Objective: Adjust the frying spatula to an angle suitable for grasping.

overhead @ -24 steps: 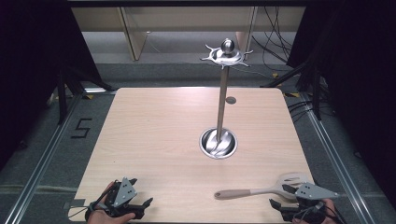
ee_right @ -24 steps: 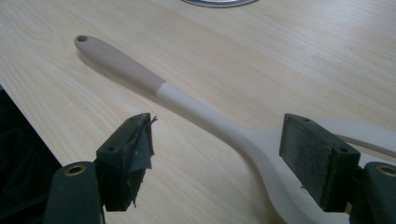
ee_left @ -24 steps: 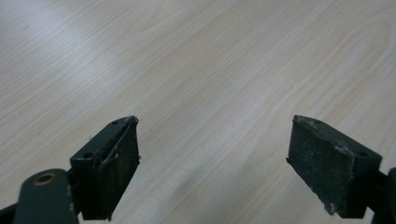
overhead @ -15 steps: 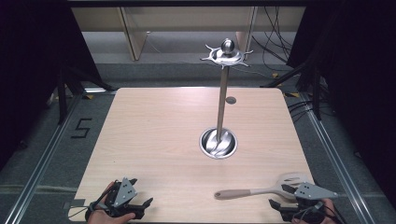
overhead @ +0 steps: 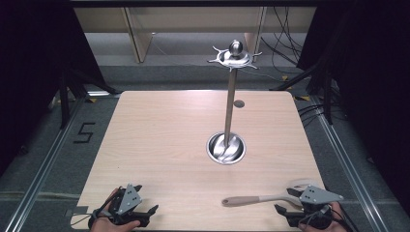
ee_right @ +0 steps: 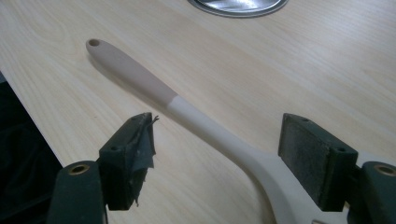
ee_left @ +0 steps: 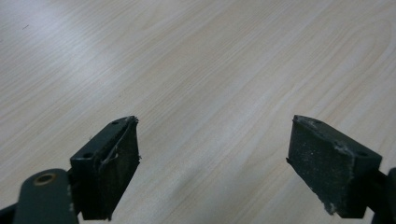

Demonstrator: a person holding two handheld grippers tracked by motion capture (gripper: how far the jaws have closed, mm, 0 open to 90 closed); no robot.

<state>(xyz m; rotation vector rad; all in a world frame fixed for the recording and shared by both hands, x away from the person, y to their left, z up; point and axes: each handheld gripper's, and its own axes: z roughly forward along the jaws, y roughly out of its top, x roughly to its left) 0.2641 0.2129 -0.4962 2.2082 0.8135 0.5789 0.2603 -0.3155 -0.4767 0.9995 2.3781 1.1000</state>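
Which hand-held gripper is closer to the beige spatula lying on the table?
Right. The right hand-held gripper has its open jaws straddling the beige spatula's neck near the table's front right. The left hand-held gripper sits open over bare light wooden table at the front left.

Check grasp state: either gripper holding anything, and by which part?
Nothing is held. The left gripper is open over bare table. The right gripper is open, jaws straddling the spatula at its handle, not closed on it.
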